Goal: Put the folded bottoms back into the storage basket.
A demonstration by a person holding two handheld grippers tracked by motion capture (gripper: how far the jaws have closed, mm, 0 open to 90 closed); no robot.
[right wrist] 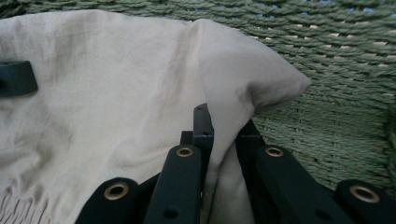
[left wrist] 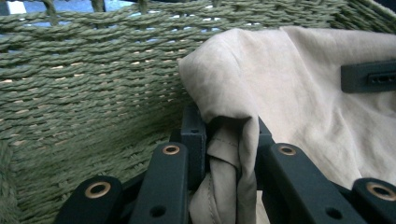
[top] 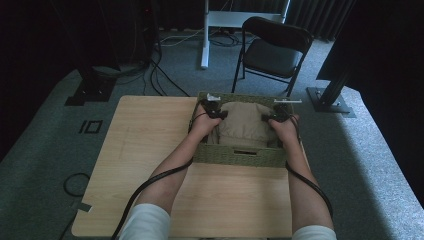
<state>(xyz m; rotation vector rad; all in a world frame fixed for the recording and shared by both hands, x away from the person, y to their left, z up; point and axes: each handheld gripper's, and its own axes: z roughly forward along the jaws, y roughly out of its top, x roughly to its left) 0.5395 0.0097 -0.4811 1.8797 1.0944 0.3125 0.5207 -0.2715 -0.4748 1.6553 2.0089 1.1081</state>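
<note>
Beige cloth [top: 243, 126] inside the green woven basket [top: 240, 156] at the counter's [top: 150, 150] 1 o'clock edge. Left tongs [left wrist: 229, 135] pinch its 9 o'clock corner, right tongs [right wrist: 224, 135] its 3 o'clock corner; the fabric hides the pads and the basket's floor.

Beige cloth [top: 243, 127], rumpled, folded, lying inside green woven basket [top: 240, 156], corners bunched.

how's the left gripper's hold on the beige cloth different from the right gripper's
The left gripper pinches a bunched, hemmed fold of the beige cloth; the right gripper pinches a smoother fold under a pointed corner. The left one works at the woven basket's left side, the right one at its right. Both are shut on the cloth inside the basket.
</note>
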